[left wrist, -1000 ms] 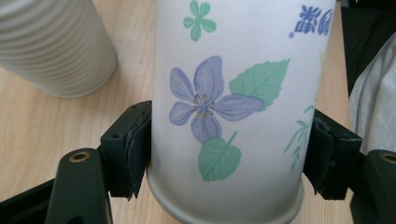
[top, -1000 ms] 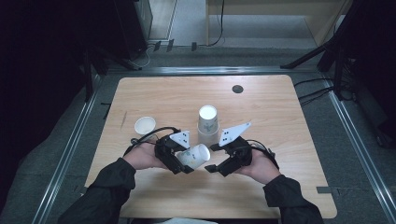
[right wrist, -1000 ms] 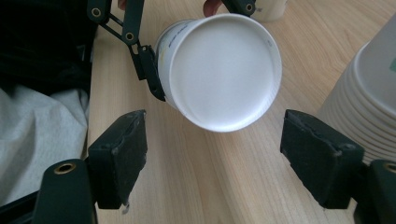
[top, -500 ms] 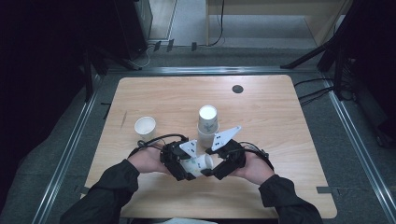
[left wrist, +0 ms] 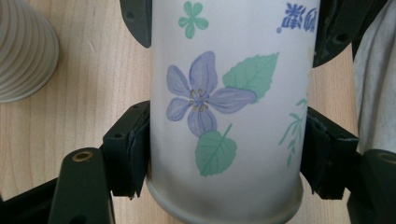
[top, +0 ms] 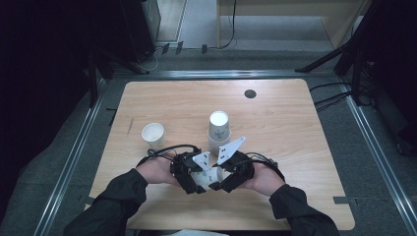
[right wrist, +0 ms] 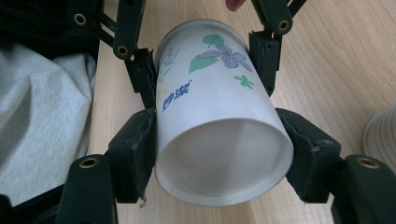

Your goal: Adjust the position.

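I note the flowered paper cup (right wrist: 219,121) lying level between both grippers, left gripper (left wrist: 224,154) clamped near its base, right gripper (right wrist: 219,158) just closed around its rim end.

The right claw (top: 215,185) has just closed on the flowered paper cup (top: 205,175) (jaws pressing its open end).

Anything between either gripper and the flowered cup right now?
Nothing visible. The flowered cup lies sideways with both grippers' pads directly on its wall: left gripper near its base, right gripper near its open rim, whose jaws have just been closing.
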{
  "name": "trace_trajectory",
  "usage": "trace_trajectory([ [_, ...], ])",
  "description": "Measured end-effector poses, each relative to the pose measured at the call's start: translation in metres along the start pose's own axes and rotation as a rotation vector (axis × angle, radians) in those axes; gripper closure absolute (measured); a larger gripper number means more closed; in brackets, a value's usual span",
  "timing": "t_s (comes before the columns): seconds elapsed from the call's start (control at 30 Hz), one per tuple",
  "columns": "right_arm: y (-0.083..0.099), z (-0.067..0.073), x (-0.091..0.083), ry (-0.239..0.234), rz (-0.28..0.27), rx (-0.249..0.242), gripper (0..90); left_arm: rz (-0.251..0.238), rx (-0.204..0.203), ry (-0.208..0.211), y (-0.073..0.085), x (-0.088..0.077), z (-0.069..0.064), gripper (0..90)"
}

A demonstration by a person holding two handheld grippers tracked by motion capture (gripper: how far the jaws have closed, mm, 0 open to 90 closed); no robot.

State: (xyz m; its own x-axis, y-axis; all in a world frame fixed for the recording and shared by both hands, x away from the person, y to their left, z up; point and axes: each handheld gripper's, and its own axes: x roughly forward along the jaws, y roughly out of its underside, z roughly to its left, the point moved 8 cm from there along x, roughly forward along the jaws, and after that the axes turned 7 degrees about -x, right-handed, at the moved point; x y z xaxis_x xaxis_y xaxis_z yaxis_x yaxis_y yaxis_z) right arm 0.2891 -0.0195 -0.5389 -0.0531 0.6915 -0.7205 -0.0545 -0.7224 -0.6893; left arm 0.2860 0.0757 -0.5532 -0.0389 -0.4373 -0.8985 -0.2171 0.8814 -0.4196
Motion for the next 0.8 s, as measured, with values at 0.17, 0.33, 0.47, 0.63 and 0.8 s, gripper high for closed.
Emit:
trace_trajectory([
  [0.17,-0.002,0.0,-0.004,0.001,-0.015,0.002,33.7,-0.041,-0.001,0.011,-0.001,-0.005,0.001,25.5],
  [0.33,-0.001,-0.002,-0.011,0.013,-0.024,0.007,33.7,-0.098,-0.035,-0.002,-0.004,-0.014,0.006,15.5],
  [0.47,-0.003,-0.005,-0.018,0.02,-0.045,0.012,33.7,-0.165,-0.072,0.004,-0.005,-0.022,0.01,12.6],
  [0.63,-0.009,-0.007,-0.028,0.023,-0.088,0.006,33.7,-0.238,-0.103,0.001,-0.005,-0.032,0.011,11.1],
  [0.8,-0.015,-0.008,-0.034,0.027,-0.103,-0.013,33.7,-0.301,-0.097,0.001,-0.005,-0.038,0.006,11.2],
])
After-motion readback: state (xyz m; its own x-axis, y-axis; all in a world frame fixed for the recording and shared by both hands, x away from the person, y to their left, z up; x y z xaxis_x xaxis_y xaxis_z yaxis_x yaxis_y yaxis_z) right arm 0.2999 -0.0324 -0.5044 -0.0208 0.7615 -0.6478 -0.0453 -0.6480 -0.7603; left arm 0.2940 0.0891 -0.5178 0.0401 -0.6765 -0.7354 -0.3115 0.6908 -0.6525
